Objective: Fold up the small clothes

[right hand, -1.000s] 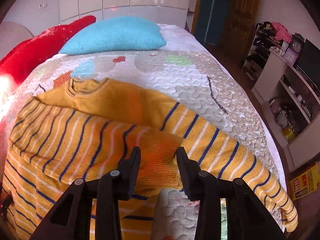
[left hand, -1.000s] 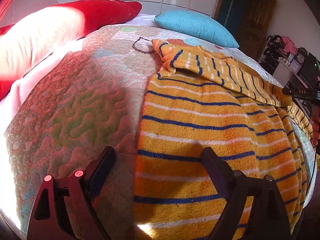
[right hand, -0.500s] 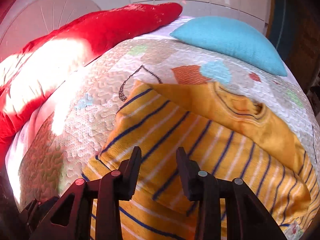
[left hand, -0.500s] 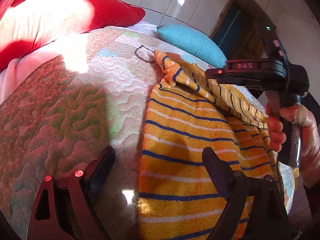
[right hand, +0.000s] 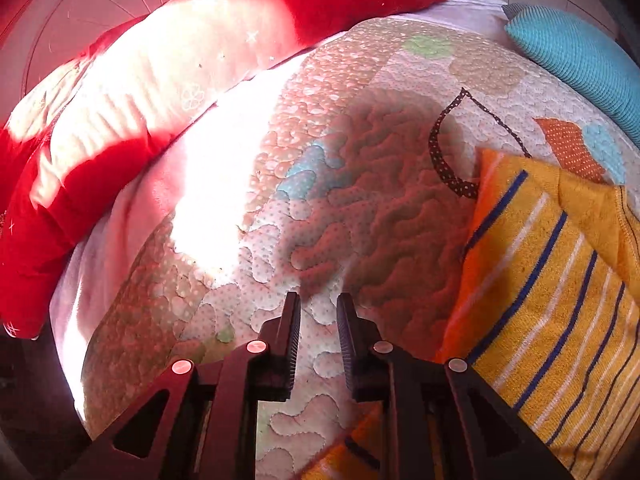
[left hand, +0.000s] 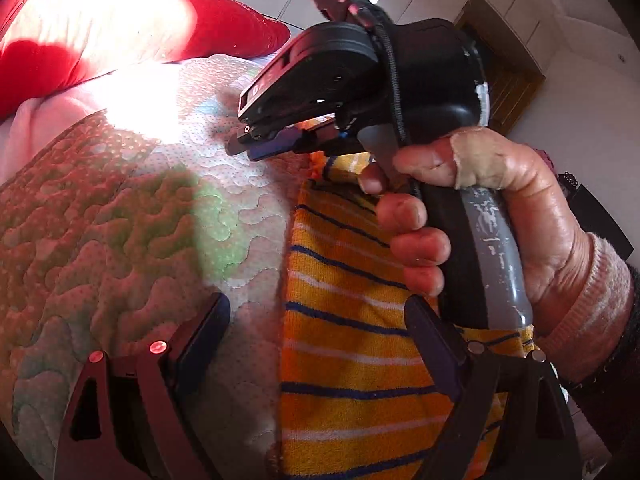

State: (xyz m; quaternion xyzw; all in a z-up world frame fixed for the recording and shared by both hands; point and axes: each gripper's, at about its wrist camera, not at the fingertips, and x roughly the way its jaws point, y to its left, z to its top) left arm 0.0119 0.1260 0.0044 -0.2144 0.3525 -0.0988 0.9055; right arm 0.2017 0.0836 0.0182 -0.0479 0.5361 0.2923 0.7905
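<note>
The striped sweater (left hand: pixel 352 360) lies flat on the bed (right hand: pixel 320 200), soft, limp knit best pinched at its near edge, with the left gripper (left hand: pixel 316 344) spread wide astride it and the right gripper (right hand: pixel 318 334) slightly parted, empty.

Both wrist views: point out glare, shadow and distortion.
Left wrist view: sunlight blows out the long red pillow and the patchwork quilted bedspread. Right wrist view: same glare on the pillow, a dark shadow across the quilt, fisheye bulging the bed.
</note>
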